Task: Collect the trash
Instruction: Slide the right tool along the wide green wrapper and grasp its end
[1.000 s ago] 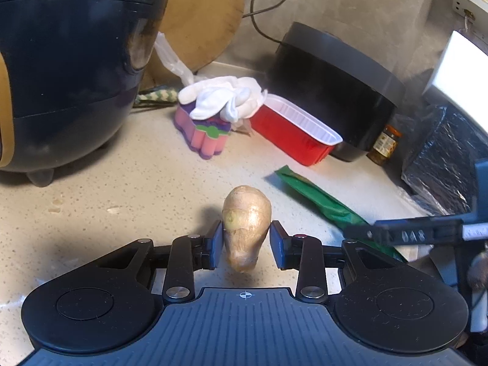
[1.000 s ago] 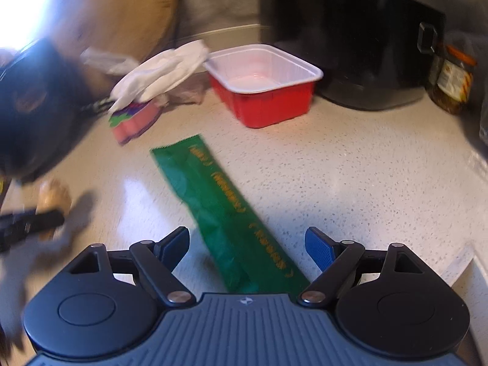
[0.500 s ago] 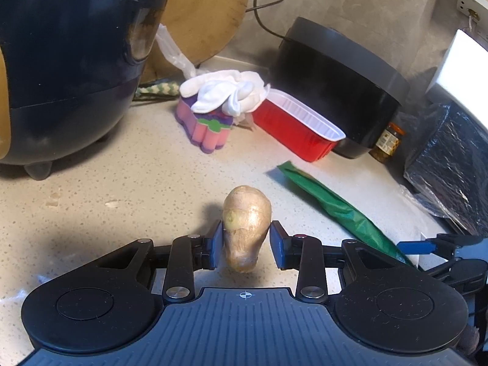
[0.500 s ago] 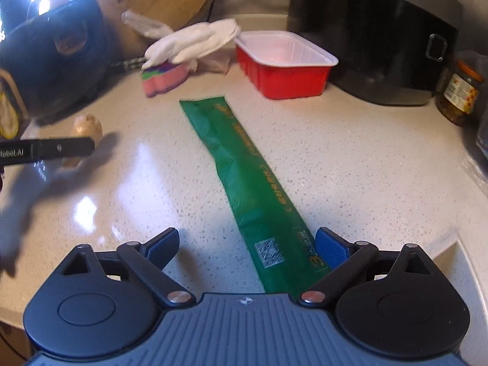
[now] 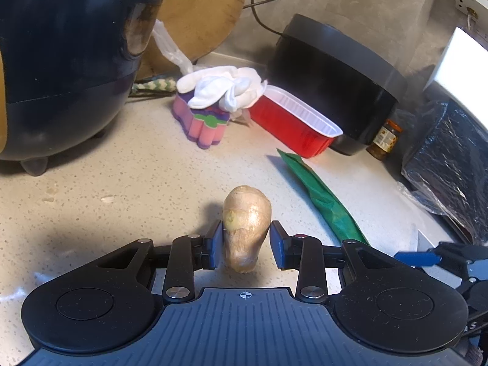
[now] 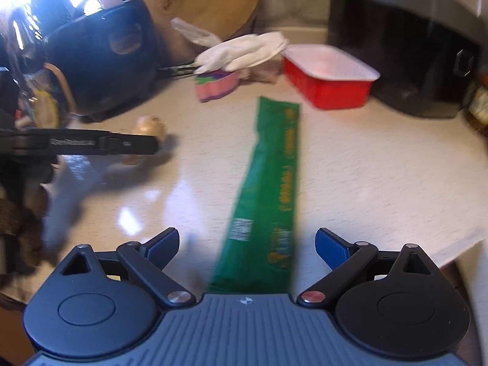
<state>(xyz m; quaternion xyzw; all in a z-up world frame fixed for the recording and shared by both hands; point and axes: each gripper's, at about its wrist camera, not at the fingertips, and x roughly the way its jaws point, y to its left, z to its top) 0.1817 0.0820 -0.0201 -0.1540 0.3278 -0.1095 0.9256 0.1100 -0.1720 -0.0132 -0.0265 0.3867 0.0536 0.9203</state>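
Note:
A tan knobbly piece of ginger [image 5: 247, 228] hangs just above the speckled counter, with my left gripper [image 5: 247, 244] shut on it. The right wrist view shows the same ginger [image 6: 151, 125] behind that gripper's side. A long green wrapper [image 6: 271, 183] lies flat on the counter, running away from me toward the red tray. My right gripper [image 6: 247, 244] hovers over the wrapper's near end, jaws wide open and one on each side of it, not touching. One of its blue fingers [image 5: 416, 257] shows at the lower right of the left wrist view, beyond the green wrapper [image 5: 323, 201].
A red tray [image 5: 292, 125] with a white inside sits at the back, beside white cloth [image 5: 225, 87] on a pink sponge [image 5: 201, 125]. A dark cooker [image 5: 61, 61] stands left, a black appliance [image 5: 335, 82] and jar [image 5: 384, 140] behind, a black foil bag [image 5: 451, 164] right.
My right gripper has drawn back along the green wrapper to its near end, and its jaws stand wider. The left gripper and the ginger have not moved.

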